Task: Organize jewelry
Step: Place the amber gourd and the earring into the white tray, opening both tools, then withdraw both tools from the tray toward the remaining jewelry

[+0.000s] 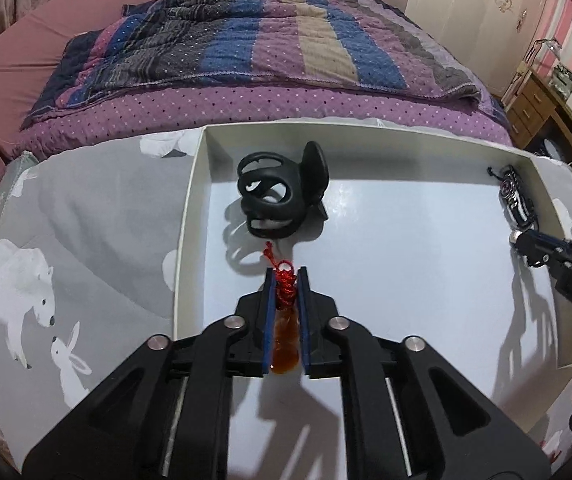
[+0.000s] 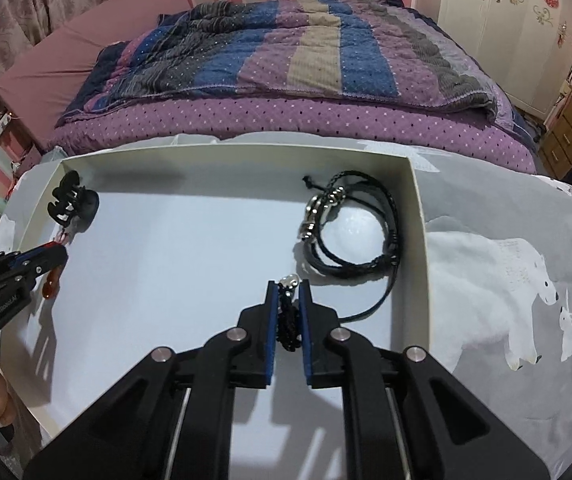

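The left tool (image 1: pixel 286 280) pinches an amber pendant (image 1: pixel 285 346) on its red knotted cord (image 1: pixel 284 288), held over a white tray (image 1: pixel 190 216). The right tool (image 2: pixel 289 289) is pressed together on a black cord with a silver clasp (image 2: pixel 289 281). Farther in the tray, a black hair claw (image 1: pixel 276 196) sits near the left wall and a coiled black leather bracelet (image 2: pixel 349 224) near the right wall. Beyond lies a bed under a purple striped quilt (image 1: pixel 286 40).
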The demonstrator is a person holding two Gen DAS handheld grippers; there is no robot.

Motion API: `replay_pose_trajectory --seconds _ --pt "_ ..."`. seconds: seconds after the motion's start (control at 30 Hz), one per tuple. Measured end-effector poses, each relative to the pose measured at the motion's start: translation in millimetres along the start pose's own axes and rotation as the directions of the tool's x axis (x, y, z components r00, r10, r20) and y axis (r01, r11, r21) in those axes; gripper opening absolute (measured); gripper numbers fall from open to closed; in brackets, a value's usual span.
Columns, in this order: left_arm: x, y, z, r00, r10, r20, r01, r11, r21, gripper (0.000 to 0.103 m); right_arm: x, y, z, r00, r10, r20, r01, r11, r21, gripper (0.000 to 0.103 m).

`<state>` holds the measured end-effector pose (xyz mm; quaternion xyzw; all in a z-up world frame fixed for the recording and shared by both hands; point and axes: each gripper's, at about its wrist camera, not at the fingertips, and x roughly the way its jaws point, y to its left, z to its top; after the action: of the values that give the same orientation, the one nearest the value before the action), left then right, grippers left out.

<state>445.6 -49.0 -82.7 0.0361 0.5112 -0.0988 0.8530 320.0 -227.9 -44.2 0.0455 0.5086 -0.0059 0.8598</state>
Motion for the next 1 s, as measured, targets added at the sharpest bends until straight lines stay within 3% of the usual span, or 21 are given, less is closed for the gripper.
replay_pose_trajectory --seconds 0.07,0.13,0.2,0.23,0.3,0.37,0.4,0.53,0.6,0.7,0.8,1.0 --pt "-3 0 -2 1.000 0.007 0.004 -0.007 1.000 -0.001 0.030 0 -4 0 1.000 0.008 -0.006 -0.008 1.000 0.005 0.058" --pt "-9 -1 -5 1.000 0.016 0.015 -0.016 1.000 0.004 0.038 -2 -6 0 1.000 0.010 0.001 -0.010 1.000 0.001 0.060" --pt "-14 -1 -7 0.999 0.026 0.021 -0.026 1.000 0.009 0.053 -6 -8 1 1.000 0.000 0.000 0.000 1.000 -0.005 0.060" --pt "-18 -1 -8 0.999 0.019 0.026 -0.019 1.000 0.011 0.054 -9 -9 1 1.000 0.006 0.003 -0.006 1.000 -0.006 0.060" --pt "-27 -2 -12 0.999 0.019 0.031 -0.019 1.000 0.006 0.074 -19 -9 0 0.999 0.028 0.018 -0.027 1.000 -0.013 0.063" --pt "-43 -6 -18 0.997 0.026 0.071 -0.027 0.999 0.021 0.086 -33 -10 -2 0.998 0.040 0.053 -0.039 0.999 -0.027 0.079" --pt "-49 -8 -19 0.996 0.027 0.083 -0.030 0.999 0.029 0.090 -44 -10 -4 0.996 0.035 0.085 -0.032 0.999 -0.042 0.081" --pt "-76 -6 -31 0.995 0.007 0.103 -0.009 1.000 0.024 0.093 -76 -19 -13 0.987 -0.012 0.160 0.021 0.998 -0.059 0.087" --pt "-89 -3 -39 0.993 0.006 0.121 -0.009 1.000 0.021 0.099 -93 -25 -19 0.981 -0.017 0.192 0.027 0.998 -0.051 0.088" --pt "-111 1 -54 0.987 0.019 0.158 -0.024 0.999 0.025 0.100 -121 -37 -35 0.971 -0.043 0.235 0.051 0.998 -0.026 0.089" --pt "-127 6 -73 0.985 0.020 0.170 -0.023 1.000 0.017 0.100 -137 -49 -49 0.961 -0.061 0.268 0.061 0.998 0.009 0.097" --pt "-146 8 -110 0.981 0.042 0.190 -0.043 0.999 0.001 0.100 -157 -55 -82 0.953 -0.069 0.296 0.057 0.997 0.048 0.098"
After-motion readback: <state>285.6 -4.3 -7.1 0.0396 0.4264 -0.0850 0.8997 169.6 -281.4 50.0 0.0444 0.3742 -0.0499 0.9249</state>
